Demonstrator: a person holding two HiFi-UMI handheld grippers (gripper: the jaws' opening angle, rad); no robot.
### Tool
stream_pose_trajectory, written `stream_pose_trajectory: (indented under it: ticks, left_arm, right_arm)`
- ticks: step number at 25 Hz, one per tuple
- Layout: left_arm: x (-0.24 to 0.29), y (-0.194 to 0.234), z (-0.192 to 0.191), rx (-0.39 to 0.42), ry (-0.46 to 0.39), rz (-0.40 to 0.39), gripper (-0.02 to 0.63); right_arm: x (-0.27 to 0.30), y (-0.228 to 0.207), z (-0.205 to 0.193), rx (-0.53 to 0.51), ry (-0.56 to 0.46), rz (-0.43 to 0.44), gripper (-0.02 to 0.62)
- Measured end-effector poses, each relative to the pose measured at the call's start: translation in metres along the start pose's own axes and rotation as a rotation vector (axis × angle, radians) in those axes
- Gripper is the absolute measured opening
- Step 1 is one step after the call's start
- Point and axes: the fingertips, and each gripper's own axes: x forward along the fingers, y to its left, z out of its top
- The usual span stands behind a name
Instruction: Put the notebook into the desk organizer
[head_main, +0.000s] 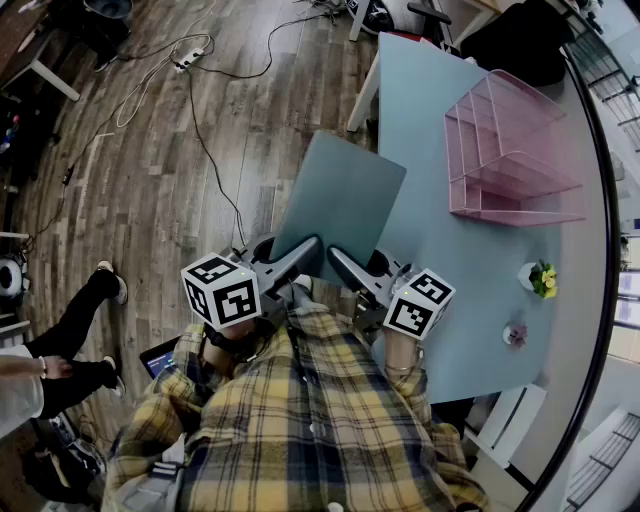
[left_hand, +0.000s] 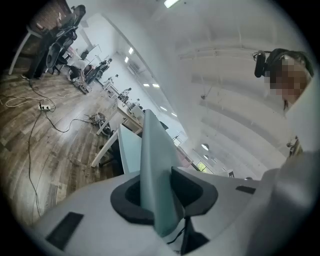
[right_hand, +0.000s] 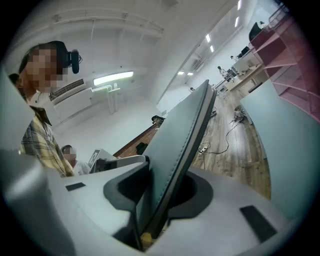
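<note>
A flat grey-blue notebook (head_main: 340, 205) hangs in the air over the left edge of the light blue table (head_main: 440, 300), partly above the floor. Both grippers hold its near edge: my left gripper (head_main: 300, 255) and my right gripper (head_main: 345, 265) sit side by side, each shut on it. In the left gripper view the notebook (left_hand: 152, 165) stands edge-on, pinched between the dark pads of the left gripper (left_hand: 162, 195). The right gripper view shows the notebook (right_hand: 185, 135) clamped the same way in the right gripper (right_hand: 160, 192). The pink wire desk organizer (head_main: 510, 150) stands on the table, far right of the notebook.
A small potted plant (head_main: 540, 278) and a little pink object (head_main: 515, 333) sit near the table's right edge. Cables and a power strip (head_main: 190, 60) lie on the wooden floor. A seated person's legs (head_main: 70, 340) are at the left.
</note>
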Motion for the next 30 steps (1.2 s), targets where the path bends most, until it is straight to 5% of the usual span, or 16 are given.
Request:
stream_pose_trajectory:
  ticks: [18, 30]
  left_arm:
    - [0.011, 0.032, 0.022, -0.063, -0.023, -0.012, 0.112]
    - [0.075, 0.106, 0.129, -0.059, 0.026, -0.108, 0.106]
  right_arm:
    - [0.031, -0.022, 0.014, 0.067, -0.002, 0.037, 0.133]
    - [0.115, -0.093, 0.100, 0.024, -0.039, -0.074, 0.137]
